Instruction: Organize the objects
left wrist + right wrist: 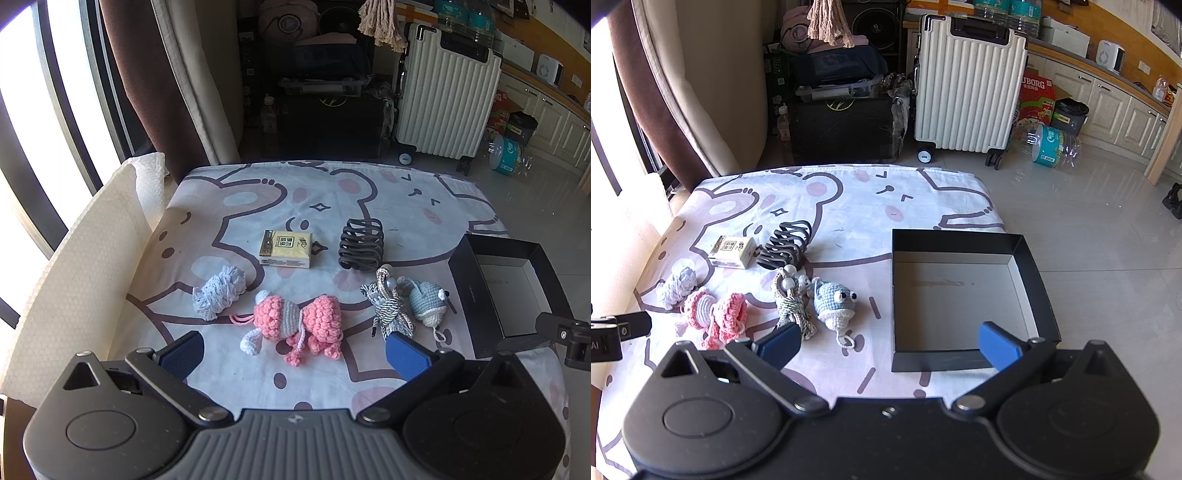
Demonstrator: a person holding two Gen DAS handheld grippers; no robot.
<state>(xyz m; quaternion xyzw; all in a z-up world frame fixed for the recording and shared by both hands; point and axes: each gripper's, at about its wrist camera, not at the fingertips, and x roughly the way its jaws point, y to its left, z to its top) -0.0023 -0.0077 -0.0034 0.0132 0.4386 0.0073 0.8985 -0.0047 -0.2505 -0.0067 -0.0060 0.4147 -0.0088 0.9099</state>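
On a table under a bear-print cloth [229,369] lie a pink crochet toy [295,325], a pale blue lace scrunchie [218,291], a yellow tissue pack [286,248], a black hair claw [360,245], a striped cord bundle [388,306] and a grey-blue crochet fish [428,299]. My left gripper [295,352] hovers open just short of the pink toy, nothing between its blue pads. An empty black box [1027,266] sits at the table's right. My right gripper [890,345] stands open over the box's near left corner; the fish [833,301] and the cord bundle [792,306] lie to its left.
A cream padded board [85,280] leans along the table's left edge by the window and curtain. Beyond the far edge stand a white suitcase [967,88], dark boxes and water bottles on a tiled floor. Part of the other gripper shows at each view's side edge.
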